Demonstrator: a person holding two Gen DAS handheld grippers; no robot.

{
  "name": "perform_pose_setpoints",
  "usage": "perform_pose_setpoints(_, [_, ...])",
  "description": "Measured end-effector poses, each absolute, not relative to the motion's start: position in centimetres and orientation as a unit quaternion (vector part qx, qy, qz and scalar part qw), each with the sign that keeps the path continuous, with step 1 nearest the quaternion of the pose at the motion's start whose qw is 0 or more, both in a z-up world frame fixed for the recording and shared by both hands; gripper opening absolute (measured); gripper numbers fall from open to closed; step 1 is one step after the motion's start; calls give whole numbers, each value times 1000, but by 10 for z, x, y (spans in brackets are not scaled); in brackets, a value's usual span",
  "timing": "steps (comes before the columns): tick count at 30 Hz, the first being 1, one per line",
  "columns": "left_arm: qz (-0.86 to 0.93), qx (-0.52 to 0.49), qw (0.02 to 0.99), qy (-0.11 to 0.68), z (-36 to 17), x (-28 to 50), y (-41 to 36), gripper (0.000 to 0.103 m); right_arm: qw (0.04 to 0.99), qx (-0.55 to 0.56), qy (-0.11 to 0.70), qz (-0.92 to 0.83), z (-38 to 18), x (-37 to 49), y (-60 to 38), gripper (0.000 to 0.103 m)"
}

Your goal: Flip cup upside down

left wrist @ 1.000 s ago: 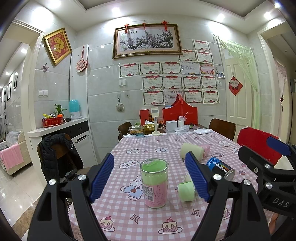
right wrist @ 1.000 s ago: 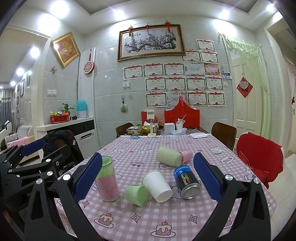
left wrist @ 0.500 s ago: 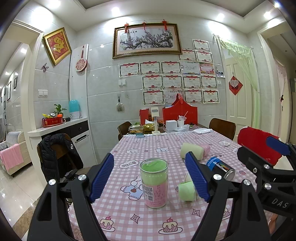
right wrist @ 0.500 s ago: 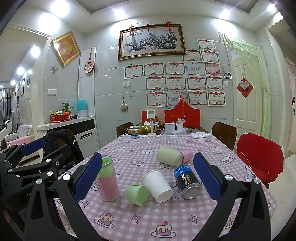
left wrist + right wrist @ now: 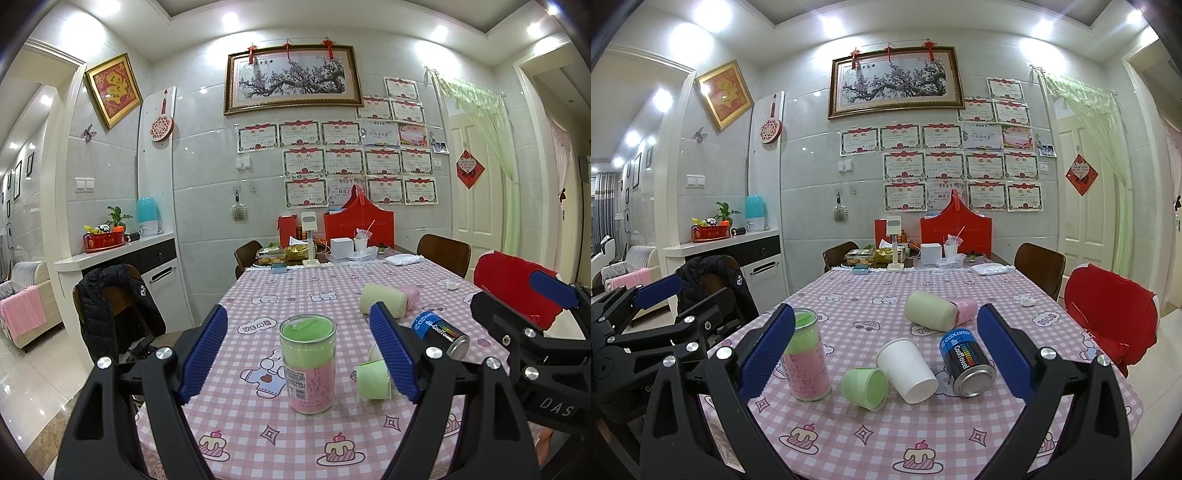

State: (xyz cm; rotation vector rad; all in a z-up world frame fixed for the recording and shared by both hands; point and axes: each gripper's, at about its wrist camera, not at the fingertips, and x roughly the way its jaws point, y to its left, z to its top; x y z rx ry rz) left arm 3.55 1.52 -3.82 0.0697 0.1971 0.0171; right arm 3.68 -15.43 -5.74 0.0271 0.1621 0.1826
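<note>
A small green cup (image 5: pixel 866 387) lies on its side on the pink checked tablecloth, mouth toward me; it also shows in the left wrist view (image 5: pixel 373 380). A white paper cup (image 5: pixel 908 370) lies on its side beside it. My right gripper (image 5: pixel 886 354) is open and empty, held above the near table edge with both cups between its blue fingers in view. My left gripper (image 5: pixel 299 354) is open and empty, framing an upright clear jar (image 5: pixel 307 369) with green and pink contents.
A dark can (image 5: pixel 966 363) lies on its side right of the white cup. A pale green and pink roll (image 5: pixel 936 314) lies farther back. Boxes and clutter (image 5: pixel 931 251) crowd the far table end. Chairs stand around, one with a red cover (image 5: pixel 1108 321).
</note>
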Motion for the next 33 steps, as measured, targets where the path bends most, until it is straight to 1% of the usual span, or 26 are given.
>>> perform_pose_setpoints(28, [8, 34, 994, 103, -49, 41, 20, 78, 992, 11, 82, 92, -59, 40, -149, 95])
perform_pose_setpoints(33, [11, 31, 994, 108, -53, 48, 30, 78, 992, 5, 87, 91, -61, 48, -146, 95])
